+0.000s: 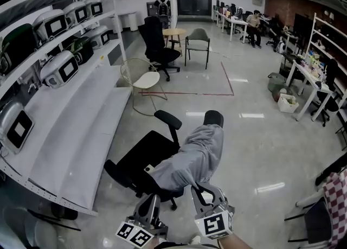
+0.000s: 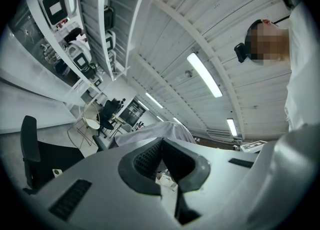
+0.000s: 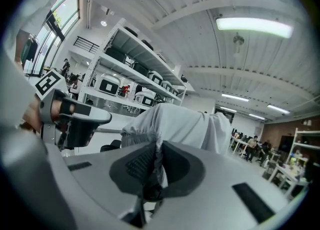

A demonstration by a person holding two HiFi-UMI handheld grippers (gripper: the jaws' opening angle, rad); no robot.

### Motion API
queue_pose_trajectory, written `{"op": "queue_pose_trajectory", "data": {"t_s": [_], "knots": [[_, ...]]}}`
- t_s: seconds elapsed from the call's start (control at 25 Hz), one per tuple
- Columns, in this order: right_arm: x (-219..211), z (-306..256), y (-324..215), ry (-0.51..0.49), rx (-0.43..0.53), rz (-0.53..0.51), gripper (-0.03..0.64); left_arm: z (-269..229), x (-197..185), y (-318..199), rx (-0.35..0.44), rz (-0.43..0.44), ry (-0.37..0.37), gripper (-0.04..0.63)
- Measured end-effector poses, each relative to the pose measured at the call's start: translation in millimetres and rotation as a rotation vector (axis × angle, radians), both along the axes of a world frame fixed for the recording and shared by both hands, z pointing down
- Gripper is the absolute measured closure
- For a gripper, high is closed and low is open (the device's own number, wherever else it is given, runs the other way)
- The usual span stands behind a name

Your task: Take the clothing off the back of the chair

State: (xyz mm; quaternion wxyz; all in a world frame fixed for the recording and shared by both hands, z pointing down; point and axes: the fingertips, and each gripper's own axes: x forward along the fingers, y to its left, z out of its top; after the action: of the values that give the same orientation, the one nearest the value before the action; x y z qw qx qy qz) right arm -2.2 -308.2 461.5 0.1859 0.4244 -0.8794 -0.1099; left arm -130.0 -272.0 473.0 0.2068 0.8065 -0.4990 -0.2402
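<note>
Office floor from my head cam, looking steeply down. A black office chair [image 1: 142, 155] stands in front of me, beside a long white shelf rack [image 1: 81, 117]. The grey clothing [image 1: 196, 153] is draped over the chair's back, covering the backrest from just under the headrest down toward the seat. One armrest sticks up just left of it.

My R hand-held gripper [image 1: 206, 191] is at the garment's lower edge, clenched on a fold of the grey cloth. Its own view shows the fabric pinched between the dark pads [image 3: 137, 163], w/ the rest of the garment rising behind.

My L hand-held gripper [image 1: 149, 202] sits just beside the R one, nearer the seat. Its jaws are together w/ nothing between them. In its own view the clothing lies beyond the tips. Each gripper's marker cube shows at the bottom edge of the head view.

Bg: white devices w/ screens [image 1: 59, 69] on the upper shelves, a wire chair w/ white seat [image 1: 145, 80], a 2nd black office chair [image 1: 158, 44], a green chair [image 1: 198, 39], a small round table [image 1: 173, 32], and ppl at desks far right.
</note>
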Motion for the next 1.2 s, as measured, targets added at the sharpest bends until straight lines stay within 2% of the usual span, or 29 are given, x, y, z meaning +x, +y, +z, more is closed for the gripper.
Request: {"op": "queue_pose_trajectory", "data": {"t_s": [0.48,0.92,1.2], "knots": [[5.6,-0.6,34.0,-0.035,-0.013,-0.055,0.582,2.2,16.9,26.4,-0.012,-0.011,-0.008,0.586],[6.4,-10.2,54.7,-0.136,-0.005,-0.144,0.582,7.8,23.2,64.0,-0.043,-0.085,-0.066,0.586],[5.6,-19.5,68.7,-0.146,0.013,-0.136,0.581,6.0,25.4,77.7,-0.045,-0.059,-0.073,0.586]]}}
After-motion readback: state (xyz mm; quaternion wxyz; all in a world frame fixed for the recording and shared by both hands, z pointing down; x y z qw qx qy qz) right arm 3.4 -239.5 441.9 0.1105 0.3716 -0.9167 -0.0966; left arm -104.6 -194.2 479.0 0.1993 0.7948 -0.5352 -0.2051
